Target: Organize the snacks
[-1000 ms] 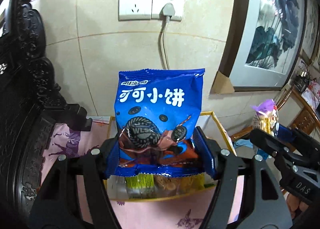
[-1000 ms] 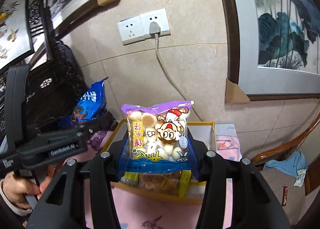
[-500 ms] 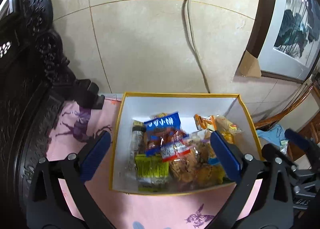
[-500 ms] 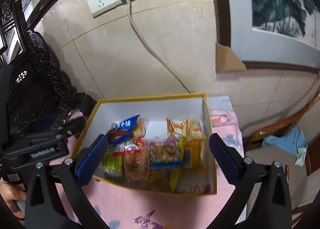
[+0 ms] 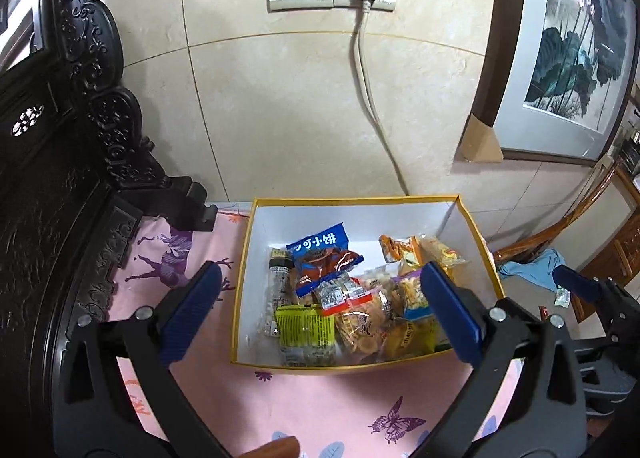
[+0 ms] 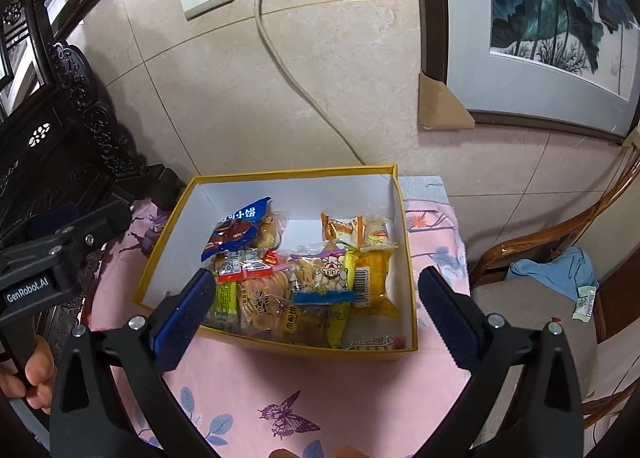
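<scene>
Left wrist view: the left hand-held gripper (image 5: pixel 320 310) hangs spread wide and empty above an open yellow-rimmed white cardboard box (image 5: pixel 352 202) that stands on a counter under a pink cloth printed with butterflies (image 5: pixel 360 406). Its jaws have just been opening, and nothing sits between them. Inside the box, a blue foil bag of chocolate biscuits (image 5: pixel 323 258) lies tilted on the pile near the back left, beside a dark-capped clear bottle (image 5: pixel 280 278), a lime-green packet (image 5: pixel 306 328) and clear bags of golden crackers (image 5: pixel 360 322). The task looks close to done: no snack shows loose on the cloth.

Right wrist view: the right hand-held gripper (image 6: pixel 316 312) is likewise fully parted, its jaws just opened with nothing in them, over the box's near edge. A clear bag of small round biscuits with a cartoon face and blue bottom strip (image 6: pixel 323 274) rests flat on top in the middle, orange-and-yellow wrapped cakes (image 6: pixel 356 232) behind it, the blue bag at back left. The back of the box floor is still bare. The left hand-held gripper reaches in from the left edge, a person's fingers (image 6: pixel 34 372) on its handle. What remains, if anything, lies outside both views.
</scene>
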Tool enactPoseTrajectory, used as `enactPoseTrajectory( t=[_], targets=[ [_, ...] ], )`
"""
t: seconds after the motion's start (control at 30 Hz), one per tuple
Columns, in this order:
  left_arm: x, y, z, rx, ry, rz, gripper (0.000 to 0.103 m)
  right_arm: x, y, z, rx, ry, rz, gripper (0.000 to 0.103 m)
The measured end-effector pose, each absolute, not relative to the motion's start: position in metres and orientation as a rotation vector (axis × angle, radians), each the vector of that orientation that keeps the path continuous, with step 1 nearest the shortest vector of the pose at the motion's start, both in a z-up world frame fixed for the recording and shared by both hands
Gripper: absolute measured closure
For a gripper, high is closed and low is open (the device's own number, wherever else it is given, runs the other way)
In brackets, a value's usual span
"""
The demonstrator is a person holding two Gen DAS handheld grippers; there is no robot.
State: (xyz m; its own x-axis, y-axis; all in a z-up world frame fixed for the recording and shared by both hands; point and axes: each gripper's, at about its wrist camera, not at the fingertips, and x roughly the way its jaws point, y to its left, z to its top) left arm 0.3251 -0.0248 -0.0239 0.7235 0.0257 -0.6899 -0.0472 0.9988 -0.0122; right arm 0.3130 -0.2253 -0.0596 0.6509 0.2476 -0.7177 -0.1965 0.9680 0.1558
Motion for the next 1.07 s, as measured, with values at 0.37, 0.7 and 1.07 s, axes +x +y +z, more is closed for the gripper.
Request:
enactPoseTrajectory(
  t=[0.37,0.7,1.07],
  targets=[
    [0.328,-0.018,-0.031,-0.053,0.79,0.045,0.002,0.314,-0.221,-0.063,0.055,0.847,0.261,0.001],
    [0.326,-0.018,-0.031,-0.051,0.759,0.047,0.002,0.315,-0.222,-0.067,0.047,0.854,0.252,0.001],
    [0.324,-0.005,-0.039,-0.045,0.795,0.069,0.002,0.313,-0.224,-0.065,0.044,0.853,0.25,0.001]
  ],
)
